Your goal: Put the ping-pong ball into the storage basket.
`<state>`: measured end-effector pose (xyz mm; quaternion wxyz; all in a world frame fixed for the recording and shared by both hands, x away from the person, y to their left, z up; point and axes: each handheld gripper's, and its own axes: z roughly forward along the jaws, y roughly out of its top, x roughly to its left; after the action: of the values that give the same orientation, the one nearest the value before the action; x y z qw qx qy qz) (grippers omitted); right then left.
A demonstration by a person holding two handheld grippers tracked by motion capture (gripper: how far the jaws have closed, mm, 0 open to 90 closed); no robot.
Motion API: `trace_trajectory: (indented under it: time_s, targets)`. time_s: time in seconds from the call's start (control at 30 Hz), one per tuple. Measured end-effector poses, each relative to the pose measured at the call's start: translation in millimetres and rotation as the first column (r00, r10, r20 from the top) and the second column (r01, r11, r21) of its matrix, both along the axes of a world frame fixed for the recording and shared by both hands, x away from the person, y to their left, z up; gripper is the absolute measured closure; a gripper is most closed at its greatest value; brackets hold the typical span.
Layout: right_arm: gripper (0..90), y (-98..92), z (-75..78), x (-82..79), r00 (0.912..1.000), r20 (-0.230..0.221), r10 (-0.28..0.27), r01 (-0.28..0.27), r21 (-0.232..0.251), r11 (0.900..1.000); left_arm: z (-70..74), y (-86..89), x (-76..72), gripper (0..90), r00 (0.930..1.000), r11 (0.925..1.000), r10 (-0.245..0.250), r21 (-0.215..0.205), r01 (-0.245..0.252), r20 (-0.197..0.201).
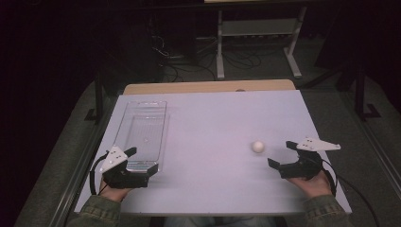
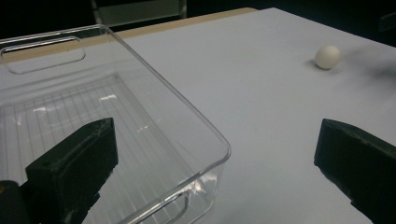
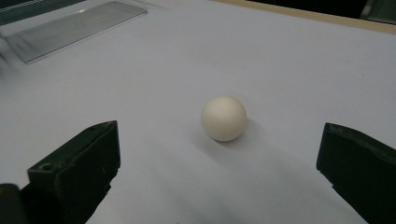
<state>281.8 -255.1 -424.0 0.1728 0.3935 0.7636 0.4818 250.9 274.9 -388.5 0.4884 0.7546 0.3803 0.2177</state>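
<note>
Lying loose on the table, the ball could be nudged away by the spread right gripper; the clear tray could be knocked by the spread left gripper.

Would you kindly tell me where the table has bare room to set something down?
The widest bare patch lies between the clear tray and the white ball. The far right stretch beyond the ball is also free. Nearest the person it is tighter: left tongs at the tray's end, right tongs beside the ball.

Tray lies left on table, ball right.
</note>
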Motion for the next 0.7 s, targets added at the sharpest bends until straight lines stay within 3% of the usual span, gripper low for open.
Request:
trace_trajectory:
  time_s: [0.23, 0.33, 0.7]
  targets:
    - [0.0, 0.5, 0.1, -0.1, 1.0, 0.0, 0.0, 0.0, -0.001, 1.0, 11.4, -8.0, 8.2, 0.0, 0.9995, 0.9971, -0.031, 0.07, 0.031, 0.009]
    - [0.0, 0.7, -0.1, 0.1, 1.0, 0.0, 0.001, -0.001, -0.001, 1.0, 16.5, -12.2, 12.0, 0.0, 0.999, 0.9959, -0.044, 0.079, 0.043, 0.009]
    - [0.0, 0.5, 0.3, -0.2, 1.0, 0.003, 0.003, -0.003, 0.0, 1.0, 23.9, -33.5, 23.0, 0.0, 0.9917, 0.9786, -0.127, 0.161, 0.128, -0.016]
